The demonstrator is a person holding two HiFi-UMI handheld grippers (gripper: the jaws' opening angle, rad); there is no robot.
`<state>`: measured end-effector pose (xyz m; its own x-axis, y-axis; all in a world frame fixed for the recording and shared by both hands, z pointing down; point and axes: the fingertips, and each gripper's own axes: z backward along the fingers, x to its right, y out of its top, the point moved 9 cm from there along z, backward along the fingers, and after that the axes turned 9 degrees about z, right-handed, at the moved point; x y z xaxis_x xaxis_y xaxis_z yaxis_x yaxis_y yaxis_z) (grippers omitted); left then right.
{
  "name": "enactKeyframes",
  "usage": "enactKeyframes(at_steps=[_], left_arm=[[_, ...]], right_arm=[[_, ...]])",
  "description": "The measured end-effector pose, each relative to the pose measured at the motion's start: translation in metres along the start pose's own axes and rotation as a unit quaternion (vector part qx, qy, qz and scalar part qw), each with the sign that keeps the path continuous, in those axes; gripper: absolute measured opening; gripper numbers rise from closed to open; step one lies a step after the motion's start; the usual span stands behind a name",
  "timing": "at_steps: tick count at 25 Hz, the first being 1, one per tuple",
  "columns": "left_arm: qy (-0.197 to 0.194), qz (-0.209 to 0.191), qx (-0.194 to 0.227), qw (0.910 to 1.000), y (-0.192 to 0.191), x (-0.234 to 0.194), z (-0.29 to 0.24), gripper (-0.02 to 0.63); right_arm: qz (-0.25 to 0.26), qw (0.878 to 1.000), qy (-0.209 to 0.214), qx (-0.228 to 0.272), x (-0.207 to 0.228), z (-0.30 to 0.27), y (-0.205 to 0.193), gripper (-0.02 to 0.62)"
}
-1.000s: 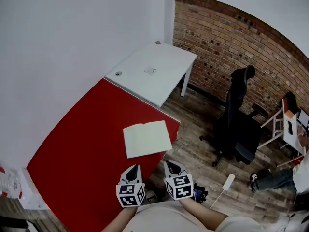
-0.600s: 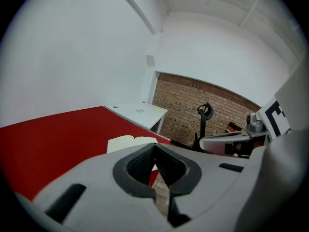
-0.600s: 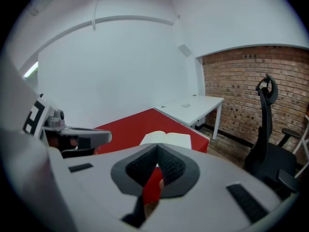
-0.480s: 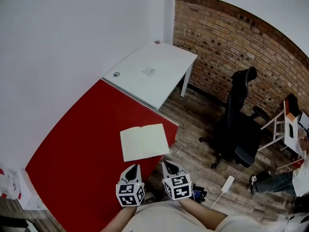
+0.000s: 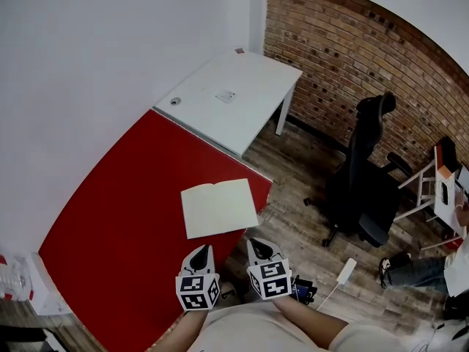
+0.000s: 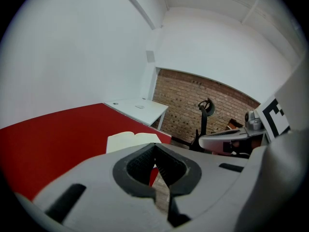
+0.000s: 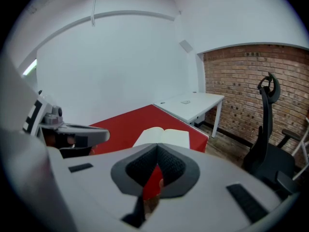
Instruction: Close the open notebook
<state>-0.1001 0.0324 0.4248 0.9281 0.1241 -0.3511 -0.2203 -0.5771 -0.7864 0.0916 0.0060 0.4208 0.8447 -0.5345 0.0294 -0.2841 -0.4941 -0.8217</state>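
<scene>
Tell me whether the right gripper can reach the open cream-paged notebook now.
Probably yes: the open cream-paged notebook lies flat by the edge of the red table, just ahead of the right gripper, with nothing between them. Its jaws are shut, though.

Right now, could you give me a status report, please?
Left tool and right tool shut, empty, clear of notebook. It lies open, flat on red table. Nothing in the way.
</scene>
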Motion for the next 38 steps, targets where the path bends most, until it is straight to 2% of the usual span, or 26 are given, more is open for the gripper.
enactKeyframes(at_steps=[10, 20, 32, 33, 35, 38], left_arm=[[0.002, 0.004, -0.011, 0.9999, 0.002, -0.013, -0.026, -0.006], [0.006, 0.002, -0.024, 0.9997, -0.016, -0.025, -0.061, -0.006], [0.021, 0.015, -0.045, 0.9986, -0.052, -0.03, -0.091, -0.006], [0.024, 0.011, -0.047, 0.9986, -0.054, -0.031, -0.093, -0.006], [0.027, 0.009, -0.049, 0.9984, -0.057, -0.035, -0.097, -0.006], [0.033, 0.016, -0.05, 0.9981, -0.059, -0.04, -0.101, -0.006]], right_arm=[[-0.006, 1.0, -0.013, -0.012, 0.013, -0.019, -0.008, 0.006], [-0.019, 0.999, -0.035, -0.021, 0.033, -0.055, -0.028, 0.006], [-0.056, 0.998, -0.009, -0.037, 0.049, -0.099, -0.072, 0.01], [-0.057, 0.998, -0.004, -0.04, 0.051, -0.103, -0.075, 0.019], [-0.06, 0.997, 0.002, -0.048, 0.054, -0.111, -0.081, 0.084], [-0.07, 0.996, 0.002, -0.058, 0.06, -0.122, -0.088, 0.11]])
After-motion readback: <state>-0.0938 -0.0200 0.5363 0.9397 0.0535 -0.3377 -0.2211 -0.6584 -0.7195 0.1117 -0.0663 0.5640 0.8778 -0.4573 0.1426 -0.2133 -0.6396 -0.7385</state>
